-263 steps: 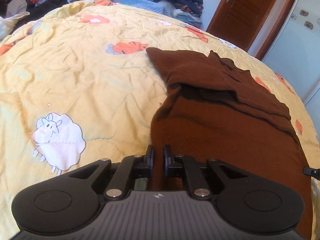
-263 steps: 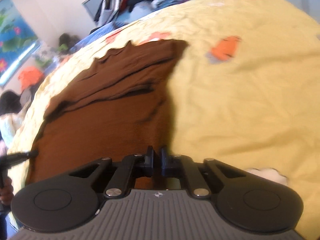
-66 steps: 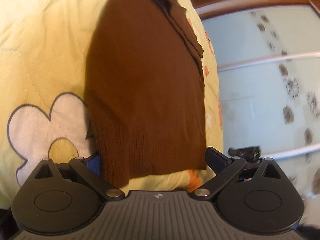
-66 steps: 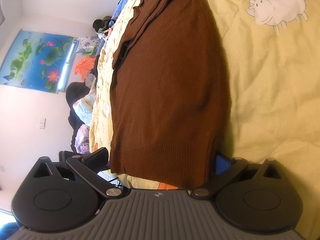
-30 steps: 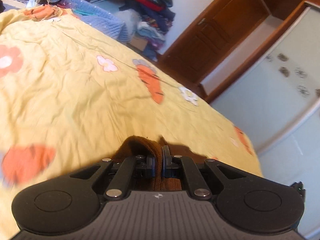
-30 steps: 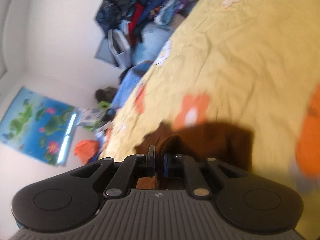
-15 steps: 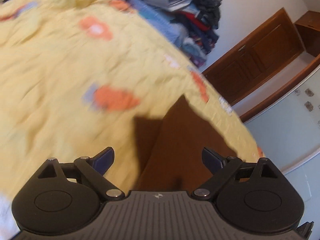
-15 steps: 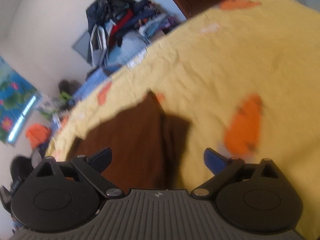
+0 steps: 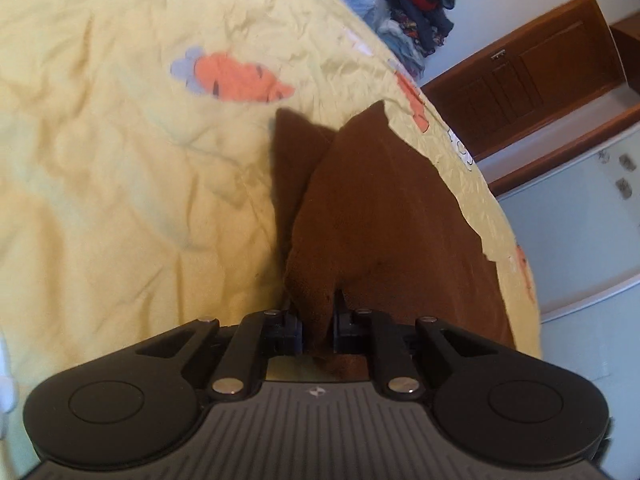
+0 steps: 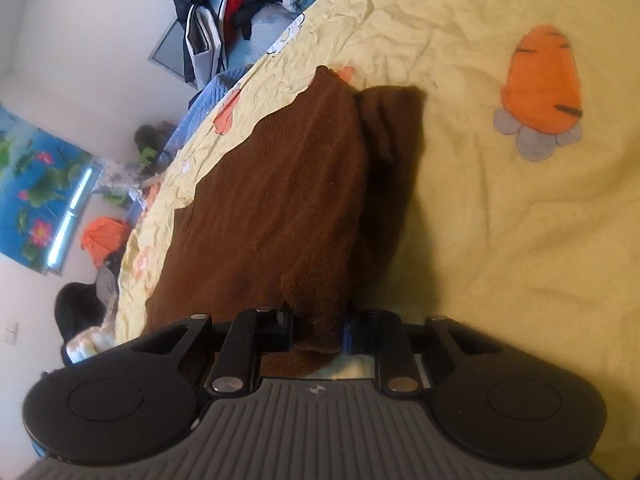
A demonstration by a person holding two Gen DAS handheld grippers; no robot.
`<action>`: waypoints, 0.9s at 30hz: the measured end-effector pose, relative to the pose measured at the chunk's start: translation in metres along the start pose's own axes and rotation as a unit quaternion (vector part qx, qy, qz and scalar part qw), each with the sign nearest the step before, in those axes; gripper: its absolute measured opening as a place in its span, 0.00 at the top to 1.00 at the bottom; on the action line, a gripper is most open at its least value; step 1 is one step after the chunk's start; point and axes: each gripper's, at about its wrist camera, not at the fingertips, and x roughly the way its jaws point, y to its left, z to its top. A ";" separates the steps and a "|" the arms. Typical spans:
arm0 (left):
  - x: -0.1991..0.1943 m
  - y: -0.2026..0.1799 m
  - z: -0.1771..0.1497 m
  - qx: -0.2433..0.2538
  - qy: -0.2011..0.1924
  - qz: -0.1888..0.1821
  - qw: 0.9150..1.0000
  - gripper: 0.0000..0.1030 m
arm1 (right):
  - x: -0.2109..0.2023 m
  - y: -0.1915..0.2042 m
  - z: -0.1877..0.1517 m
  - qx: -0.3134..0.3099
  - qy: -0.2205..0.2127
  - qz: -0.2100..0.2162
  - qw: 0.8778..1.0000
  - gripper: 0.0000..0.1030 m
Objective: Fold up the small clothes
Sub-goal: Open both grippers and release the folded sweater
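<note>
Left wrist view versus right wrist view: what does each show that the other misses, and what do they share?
Only the left wrist view shows the wooden door and the pale patterned panel beside it.

Only the right wrist view shows the blue lotus picture on the wall and an orange garment below it.

Both show the brown sweater on the yellow carrot-print bedspread, the clothes pile, and fabric pinched in the left gripper and right gripper.

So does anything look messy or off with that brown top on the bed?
Nothing damaged. The brown sweater has a darker layer poking out unevenly along one side. Both the left gripper and right gripper pinch its near edge.
</note>
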 end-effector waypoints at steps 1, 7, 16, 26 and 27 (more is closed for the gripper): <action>-0.010 -0.004 -0.003 0.011 -0.008 -0.005 1.000 0.89 | -0.007 0.004 -0.002 -0.010 -0.004 0.008 1.000 0.76; -0.075 0.000 -0.046 0.062 0.000 -0.032 0.998 0.89 | -0.075 0.008 -0.037 -0.071 -0.007 0.027 0.997 0.79; -0.130 0.042 -0.042 0.050 -0.076 -0.025 0.996 0.66 | -0.120 -0.017 -0.052 -0.039 -0.076 -0.034 0.996 0.19; 0.020 -0.061 0.036 0.200 -0.045 0.095 0.974 0.36 | -0.002 0.031 0.078 -0.104 -0.074 -0.072 0.989 0.18; 0.041 -0.067 0.038 0.210 -0.023 0.109 0.971 0.42 | 0.014 0.035 0.083 -0.112 -0.061 -0.082 0.988 0.19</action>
